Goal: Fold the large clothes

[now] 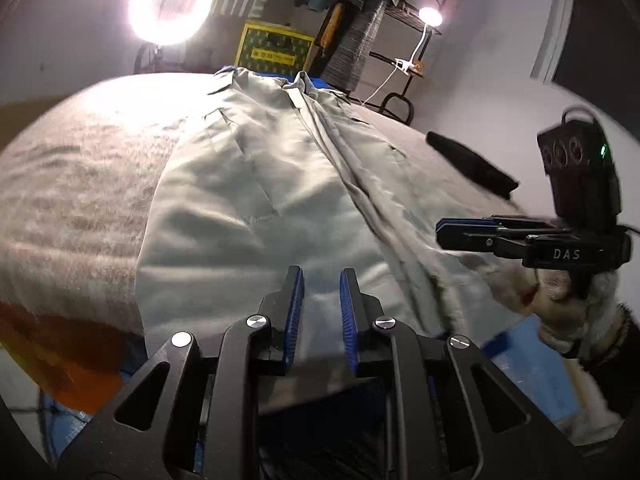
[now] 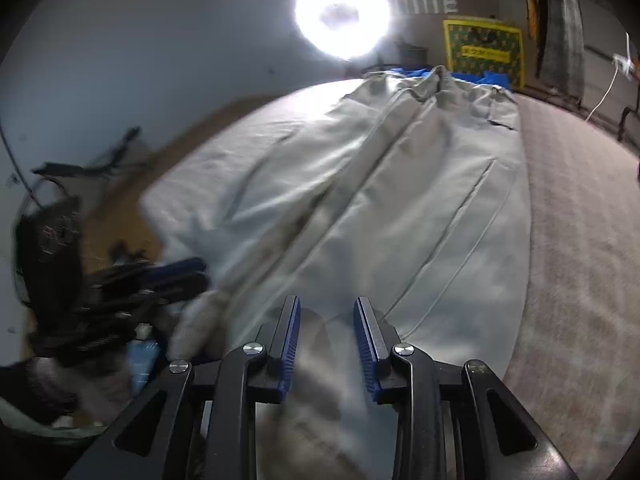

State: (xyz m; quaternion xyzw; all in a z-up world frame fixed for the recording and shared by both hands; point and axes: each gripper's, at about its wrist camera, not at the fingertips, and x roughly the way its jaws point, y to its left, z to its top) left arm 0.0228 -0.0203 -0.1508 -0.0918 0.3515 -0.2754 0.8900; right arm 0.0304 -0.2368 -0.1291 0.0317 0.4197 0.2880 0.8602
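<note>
Both grippers spread, empty: left gripper (image 1: 322,280), right gripper (image 2: 327,312) over garment (image 1: 248,184). Risk: pinching one layer only, hem slips.

Black grippers (image 1: 322,276), blue ribbed pads (image 2: 294,336), silver screws, "DAS" marking

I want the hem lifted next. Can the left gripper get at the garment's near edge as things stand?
Probably yes: the left gripper hangs right over the pale garment, jaws slightly apart with nothing between them.

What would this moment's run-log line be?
stage: before fold | garment: pale grey-green padded coat spread flat on grey blanket | left gripper: open, empty | right gripper: open, empty
</note>
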